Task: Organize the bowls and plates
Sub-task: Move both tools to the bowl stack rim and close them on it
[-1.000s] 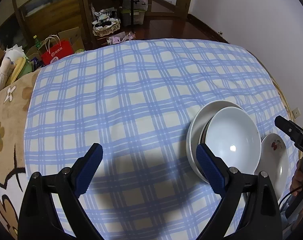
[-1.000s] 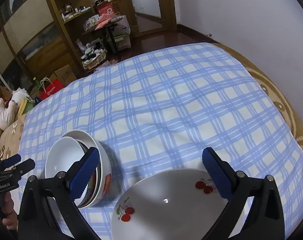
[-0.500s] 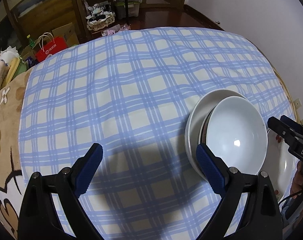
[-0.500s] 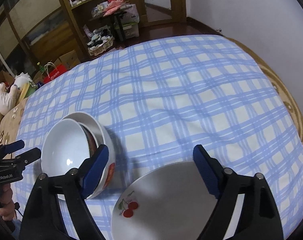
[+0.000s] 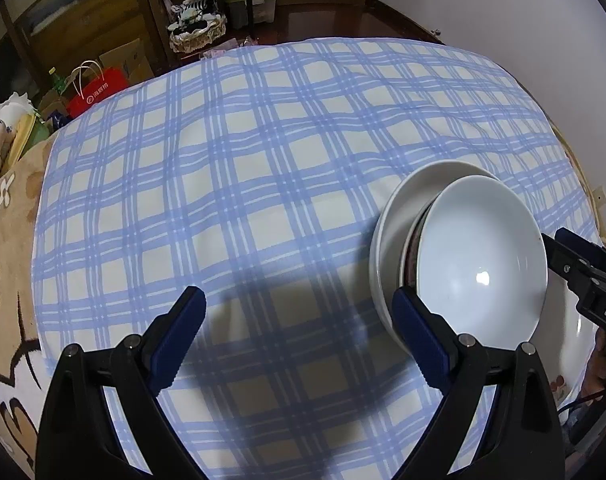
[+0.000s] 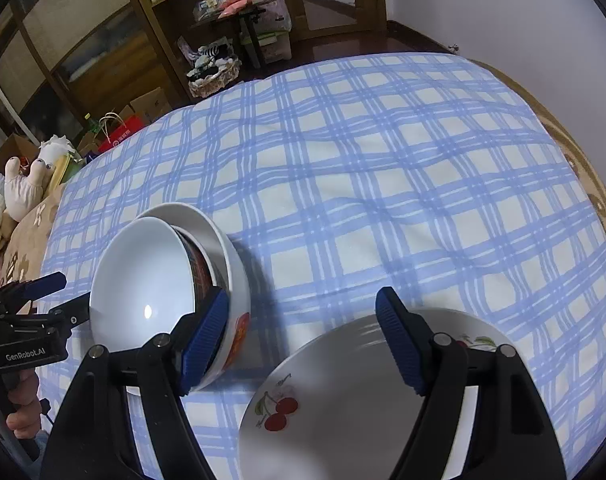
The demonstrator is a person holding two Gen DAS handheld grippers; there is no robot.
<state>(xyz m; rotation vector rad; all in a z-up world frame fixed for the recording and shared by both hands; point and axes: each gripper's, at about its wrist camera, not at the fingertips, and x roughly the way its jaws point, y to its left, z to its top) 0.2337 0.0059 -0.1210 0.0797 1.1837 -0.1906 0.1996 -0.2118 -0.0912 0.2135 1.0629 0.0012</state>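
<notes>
I am hovering my right gripper [image 6: 303,336], fingers spread wide and gripping nothing, between the stacked bowls [image 6: 163,280] and the cherry plate [image 6: 343,400]; my left gripper [image 5: 299,332] is gaping empty beside the bowls. I am judging the tilted top bowl [image 5: 483,256] should be seated level first.

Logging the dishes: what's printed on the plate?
Red cherries with green stems on the white plate, clearest in the right wrist view.

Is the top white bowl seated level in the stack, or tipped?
Tipped. The top white bowl leans toward the left gripper, off-centre, leaving the patterned bowl and outer bowl exposed behind it.
</notes>
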